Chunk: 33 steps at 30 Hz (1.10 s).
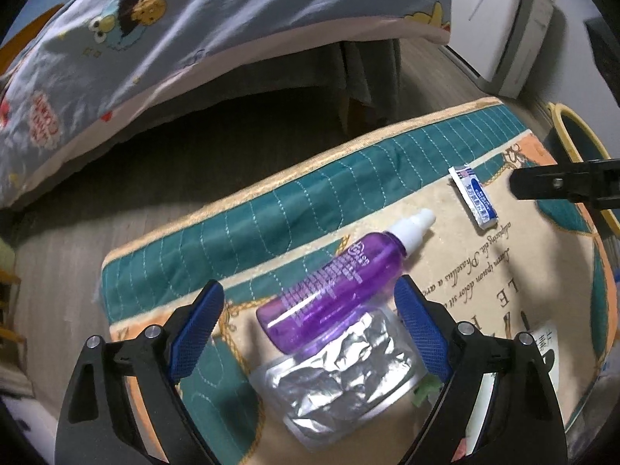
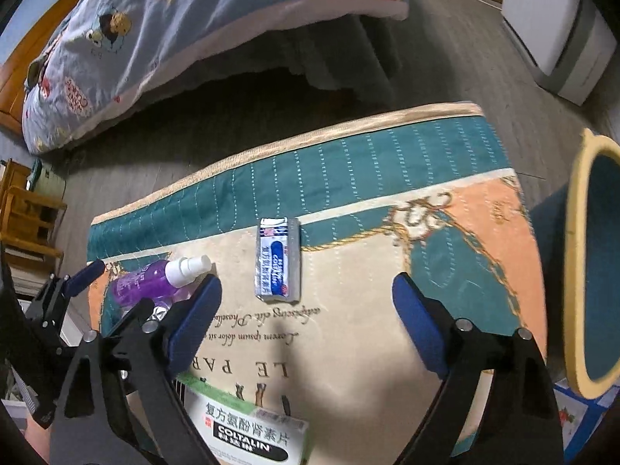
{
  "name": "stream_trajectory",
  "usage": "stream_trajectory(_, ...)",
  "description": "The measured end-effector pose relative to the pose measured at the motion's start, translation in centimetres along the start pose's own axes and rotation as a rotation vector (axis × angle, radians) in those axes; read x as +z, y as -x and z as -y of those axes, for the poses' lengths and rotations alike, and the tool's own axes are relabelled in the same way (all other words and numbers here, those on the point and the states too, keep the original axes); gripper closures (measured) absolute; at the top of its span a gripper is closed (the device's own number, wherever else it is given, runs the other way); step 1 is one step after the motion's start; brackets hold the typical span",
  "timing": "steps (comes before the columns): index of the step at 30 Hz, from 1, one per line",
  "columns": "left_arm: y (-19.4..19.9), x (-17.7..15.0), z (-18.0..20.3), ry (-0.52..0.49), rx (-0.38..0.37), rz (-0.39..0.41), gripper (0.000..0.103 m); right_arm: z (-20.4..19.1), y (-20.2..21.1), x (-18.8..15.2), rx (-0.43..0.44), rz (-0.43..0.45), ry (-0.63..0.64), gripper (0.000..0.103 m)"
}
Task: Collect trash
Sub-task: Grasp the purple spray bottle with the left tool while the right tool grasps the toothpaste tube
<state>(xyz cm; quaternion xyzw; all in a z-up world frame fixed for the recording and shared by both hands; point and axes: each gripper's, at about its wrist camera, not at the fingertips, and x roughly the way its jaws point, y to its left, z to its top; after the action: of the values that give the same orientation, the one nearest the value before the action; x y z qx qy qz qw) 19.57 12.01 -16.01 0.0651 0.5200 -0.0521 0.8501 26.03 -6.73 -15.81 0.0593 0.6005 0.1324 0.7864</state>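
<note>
A purple bottle (image 1: 329, 283) with a white cap lies on the patterned mat (image 1: 271, 224), its base on a crumpled silver foil pouch (image 1: 341, 383). My left gripper (image 1: 310, 290) hangs open over them, a blue pad on either side of the bottle and neither touching it. Further right lies a small blue-and-white pill strip (image 2: 277, 259). My right gripper (image 2: 306, 283) is open just in front of the strip, with nothing between its pads. A white and green medicine box (image 2: 252, 430) lies under it at the near edge. The bottle (image 2: 147, 281) shows at the left of the right wrist view.
A yellow-rimmed teal bin (image 2: 577, 271) stands at the mat's right edge. Behind the mat a bed with a cartoon-print quilt (image 1: 193, 19) overhangs a dark gap. A white appliance (image 2: 558, 31) stands at the back right and wooden furniture (image 2: 27, 217) at the left.
</note>
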Motion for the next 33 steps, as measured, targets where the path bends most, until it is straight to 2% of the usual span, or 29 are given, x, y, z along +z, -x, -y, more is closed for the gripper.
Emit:
stream_trajectory(3,-0.5,0.1,0.2,-0.040,-0.032,-0.006,0.025,-0.6,-1.0,0.3,0.006,-0.014,0.008,0.027)
stream_trajectory(9,-1.3,0.5,0.6,-0.060,-0.083,-0.021,0.033,-1.9,-2.5,0.6,-0.004,-0.033,0.058,0.041)
stream_trajectory(14,-1.7,0.5,1.2,-0.092,-0.088,-0.030,0.036,-2.7,-3.3,0.5,-0.019,-0.039,0.113,0.051)
stream_trajectory(18,-2.2,0.4,1.2,-0.085,-0.091,-0.056,0.046,-3.3,-3.6,0.6,-0.051,-0.020,0.161,0.057)
stream_trajectory(20,-2.5,0.3,1.3,-0.086,-0.094,-0.074,0.054,-3.4,-3.7,0.6,-0.089,-0.013,0.189,0.072)
stream_trajectory(24,-2.3,0.7,1.5,-0.081,-0.104,-0.079,0.066,-2.6,-3.3,0.5,-0.069,-0.027,0.160,0.072)
stream_trajectory(28,-2.0,0.9,1.7,-0.067,-0.100,-0.076,0.067,-1.8,-2.2,0.4,-0.039,-0.021,0.126,0.072)
stream_trajectory(33,-0.3,2.0,2.4,-0.043,-0.114,-0.022,0.070,-0.2,0.3,0.4,0.000,0.019,0.080,0.072)
